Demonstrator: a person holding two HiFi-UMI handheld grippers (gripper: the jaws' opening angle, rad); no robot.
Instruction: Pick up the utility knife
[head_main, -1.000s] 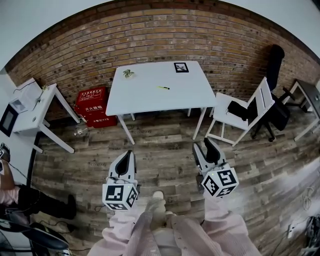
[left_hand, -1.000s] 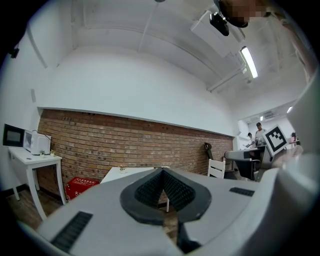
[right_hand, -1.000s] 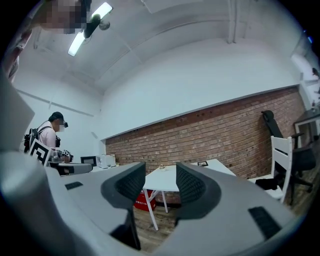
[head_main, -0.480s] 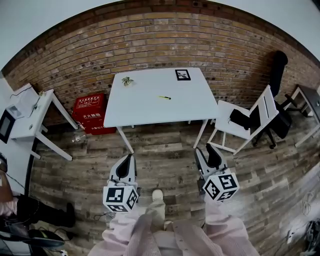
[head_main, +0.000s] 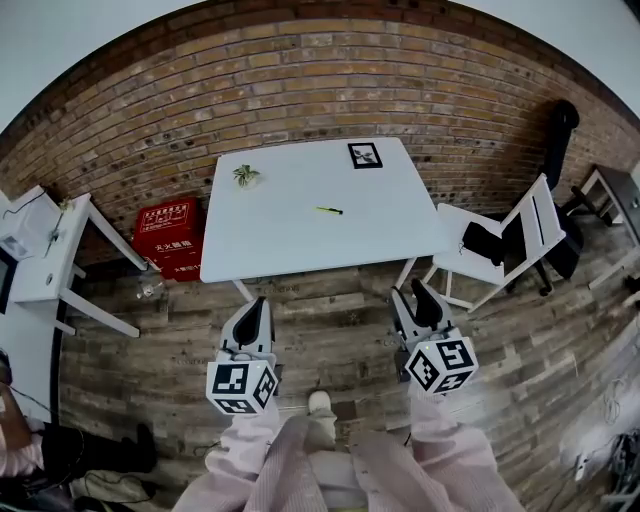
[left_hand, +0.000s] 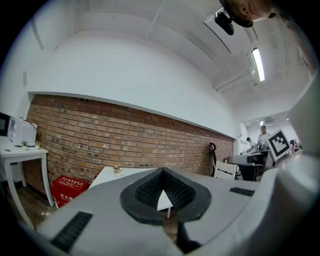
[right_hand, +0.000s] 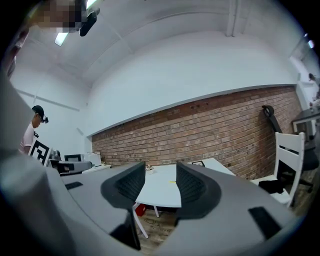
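The big brick wall fills the back, and the wood floor lies under everything. A white desk stands in front of the wall, well apart from both tools. The left tool is pinched closed with nothing in it. The right tool has its jaws apart, and only the far desk shows between them (so it holds nothing). A black-and-white card lies by the desk's back right corner. A little plant sits near the back left corner. The utility knife is a tiny yellow stick near the middle of the desk.

I think this is the walking-up step, and nothing is picked up yet. Next, the person needs to get to the desk's front edge and bring the open tool down over the knife.

The knife is too small to show which end has the blade.
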